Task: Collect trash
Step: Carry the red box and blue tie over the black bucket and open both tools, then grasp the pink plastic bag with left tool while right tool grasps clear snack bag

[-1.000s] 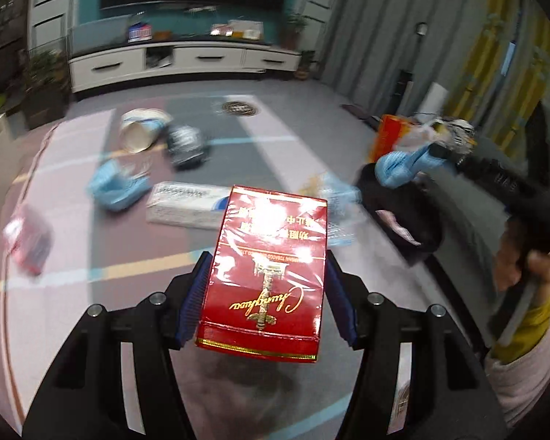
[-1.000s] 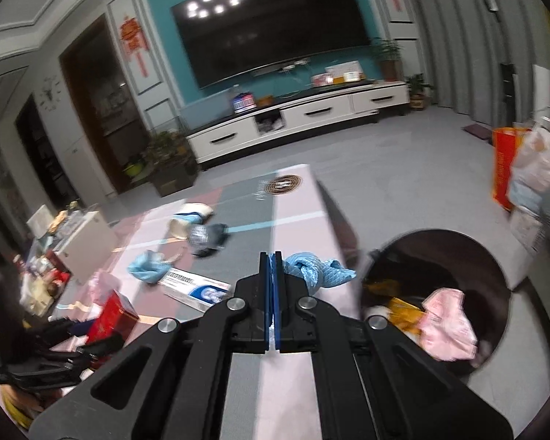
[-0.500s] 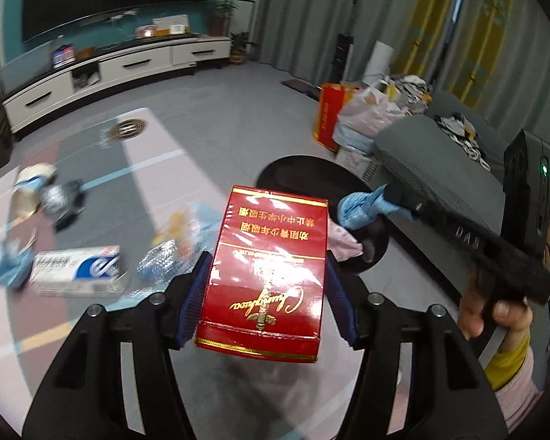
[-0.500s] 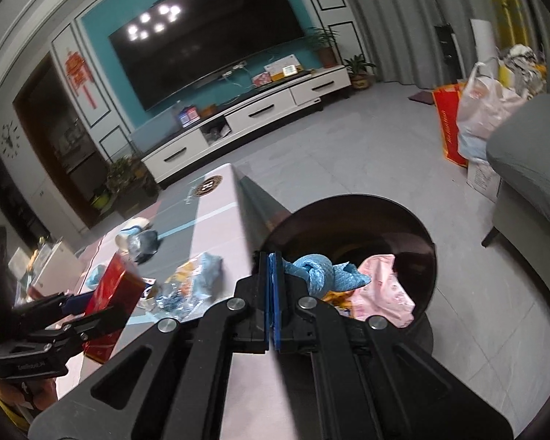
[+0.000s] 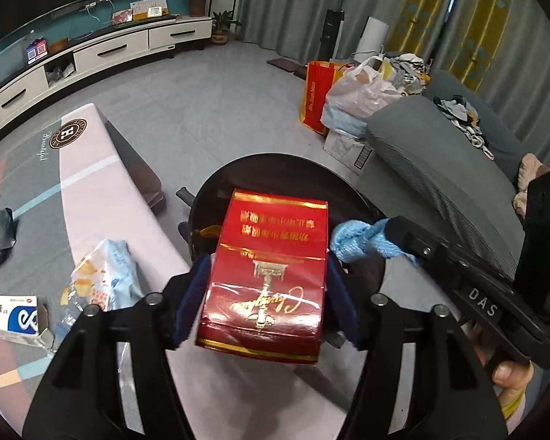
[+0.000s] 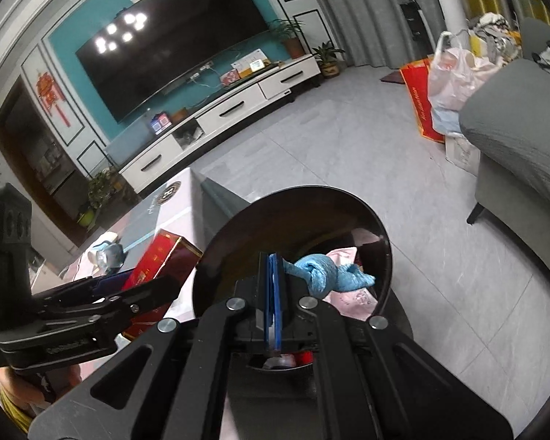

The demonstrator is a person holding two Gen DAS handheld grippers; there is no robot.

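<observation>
My left gripper [image 5: 266, 278] is shut on a red cigarette carton [image 5: 271, 271] and holds it over the near rim of the round black trash bin [image 5: 216, 190]. My right gripper [image 6: 274, 275] is shut on a crumpled blue wrapper [image 6: 326, 273] and holds it above the open bin [image 6: 238, 234], where pink trash [image 6: 344, 299] lies. The red carton [image 6: 157, 260] and the left gripper show at the left of the right wrist view. The blue wrapper [image 5: 359, 244] and the right gripper show at the right of the left wrist view.
A low table [image 5: 91, 168] stands left of the bin with a plastic wrapper [image 5: 102, 278], a white and blue box [image 5: 9, 313] and dark trash [image 5: 3, 227] on it. A grey sofa [image 5: 440, 168] and bags [image 5: 352, 95] stand to the right. A TV cabinet [image 6: 220, 117] stands far back.
Both grippers have swung right from the table to the bin, carrying the red carton and the blue wrapper. The bin now sits directly under them.
</observation>
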